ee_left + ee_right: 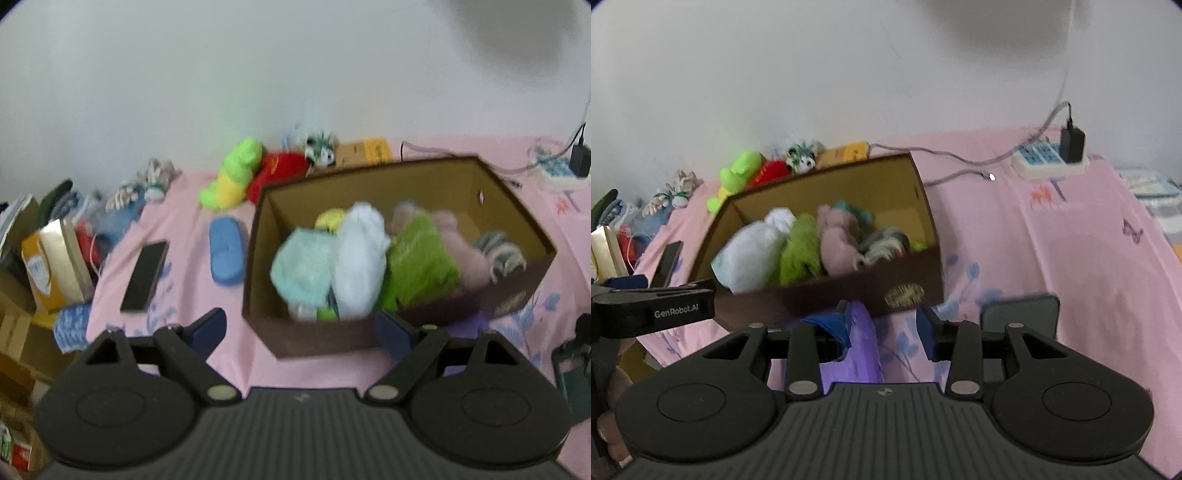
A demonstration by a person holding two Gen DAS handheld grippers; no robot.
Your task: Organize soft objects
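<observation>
While the purple cloth [862, 343] lies on the bed just before the box [916, 273], the right hand-held gripper [882, 332] gapes around it; close squarely, then lift clear of the rim.

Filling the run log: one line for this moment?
box: holds soft items | left gripper: open, empty | right gripper: open over purple soft item | blue slipper: outside box

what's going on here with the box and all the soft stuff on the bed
A person is sorting soft things into a cardboard box on a pink bedsheet. It already holds white, green and pink soft items. The left hand-held gripper is open and empty in front of the box. The right hand-held gripper is over a purple soft item, jaws apart, not clamped. A green plush toy still lies outside.
</observation>
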